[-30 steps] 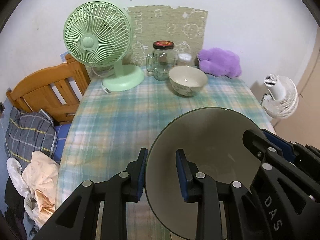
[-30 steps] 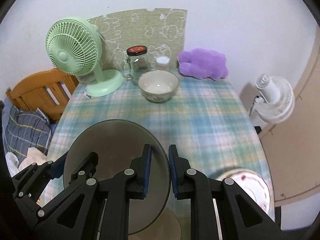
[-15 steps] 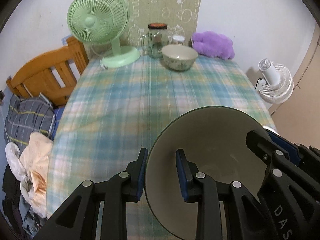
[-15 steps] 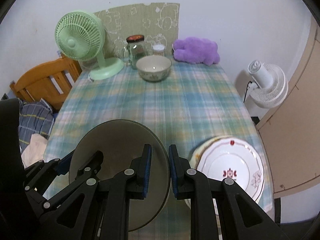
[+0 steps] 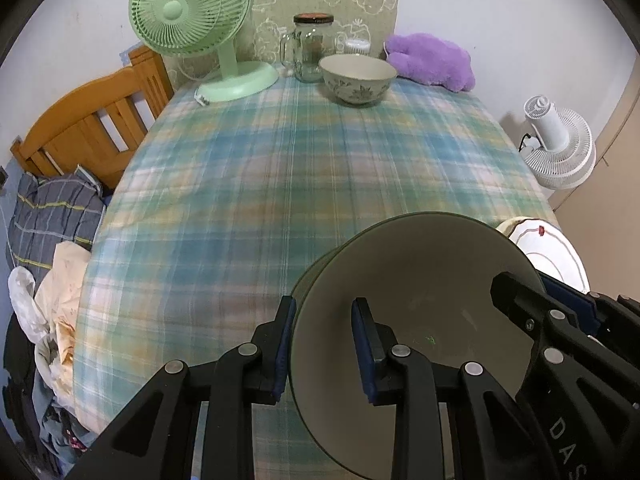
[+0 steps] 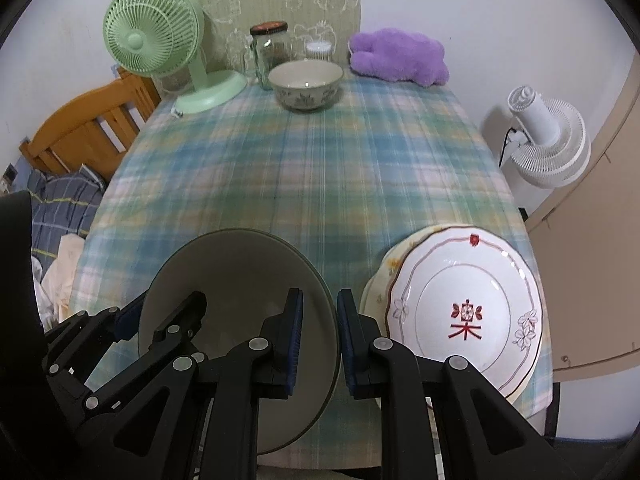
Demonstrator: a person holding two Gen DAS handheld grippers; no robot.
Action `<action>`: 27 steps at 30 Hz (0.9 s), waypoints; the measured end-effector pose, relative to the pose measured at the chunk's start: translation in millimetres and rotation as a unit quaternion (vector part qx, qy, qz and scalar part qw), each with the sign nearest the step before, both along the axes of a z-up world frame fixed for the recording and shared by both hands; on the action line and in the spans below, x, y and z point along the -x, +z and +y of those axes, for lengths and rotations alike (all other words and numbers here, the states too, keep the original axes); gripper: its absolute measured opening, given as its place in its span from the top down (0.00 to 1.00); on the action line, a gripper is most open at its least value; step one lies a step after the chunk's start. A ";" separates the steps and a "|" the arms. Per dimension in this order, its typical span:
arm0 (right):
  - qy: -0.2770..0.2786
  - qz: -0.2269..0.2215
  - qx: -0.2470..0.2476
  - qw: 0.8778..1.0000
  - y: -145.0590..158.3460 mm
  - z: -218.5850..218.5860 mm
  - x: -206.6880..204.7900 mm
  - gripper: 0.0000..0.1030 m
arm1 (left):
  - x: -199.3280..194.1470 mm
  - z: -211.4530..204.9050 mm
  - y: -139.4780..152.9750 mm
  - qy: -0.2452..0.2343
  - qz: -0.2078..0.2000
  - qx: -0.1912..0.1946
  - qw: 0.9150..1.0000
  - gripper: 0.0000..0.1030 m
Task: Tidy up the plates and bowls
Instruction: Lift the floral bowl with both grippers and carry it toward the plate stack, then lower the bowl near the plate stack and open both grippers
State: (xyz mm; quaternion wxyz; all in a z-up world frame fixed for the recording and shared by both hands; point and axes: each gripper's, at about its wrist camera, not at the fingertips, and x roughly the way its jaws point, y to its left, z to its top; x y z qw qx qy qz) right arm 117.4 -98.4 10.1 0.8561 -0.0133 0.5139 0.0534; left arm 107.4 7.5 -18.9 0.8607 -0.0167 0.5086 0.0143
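Bowl, grey-green, large (image 5: 420,312), held tilted above the near end of the tabletop (image 5: 312,168), which is covered in a green-and-blue plaid cloth; both grippers grasp it at once. Left gripper (image 5: 324,344): clenched on the bowl's left rim, one blue-padded finger outside the wall and one inside. Right gripper (image 6: 320,344): clenched on the opposite rim in the same way, the wall passing between its two fingers. Near side of the bowl is cut off behind the black gripper frames in both views, and its underside cannot be seen. Far left of the tabletop: green desk fan (image 5: 192,12); beside it a glass jar with a dark lid (image 5: 312,50), then a patterned bowl (image 6: 306,84) standing upright, well apart from the held bowl, then a purple plush toy (image 6: 400,56) at the far right corner. Near right corner: white plate with red motif (image 6: 464,308), stacked on at least one other plate whose pale edge alone shows; the count of the stack cannot be told. Cloth pattern blurred mid-table. Off the tabletop to the right: white floor fan (image 6: 548,136).
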 end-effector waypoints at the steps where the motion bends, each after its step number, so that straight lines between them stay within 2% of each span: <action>1: 0.002 0.002 0.002 1.000 -1.4 0.6 0.1 0.80 | -0.3 0.3 -2.8 0.002 0.003 0.000 1.000 0.74; 11: 0.014 0.014 0.002 1.000 -13.5 7.5 -7.2 0.80 | -4.6 2.4 -10.8 0.010 -0.001 -0.029 1.000 0.74; 19: 0.022 0.025 0.002 0.999 -25.5 10.6 -10.5 0.80 | -7.3 6.4 -25.3 0.020 0.018 -0.020 0.999 0.74; 27: 0.020 0.012 0.002 1.000 -32.7 9.6 -11.5 0.80 | -8.5 4.5 -28.5 0.013 -0.001 -0.029 0.999 0.74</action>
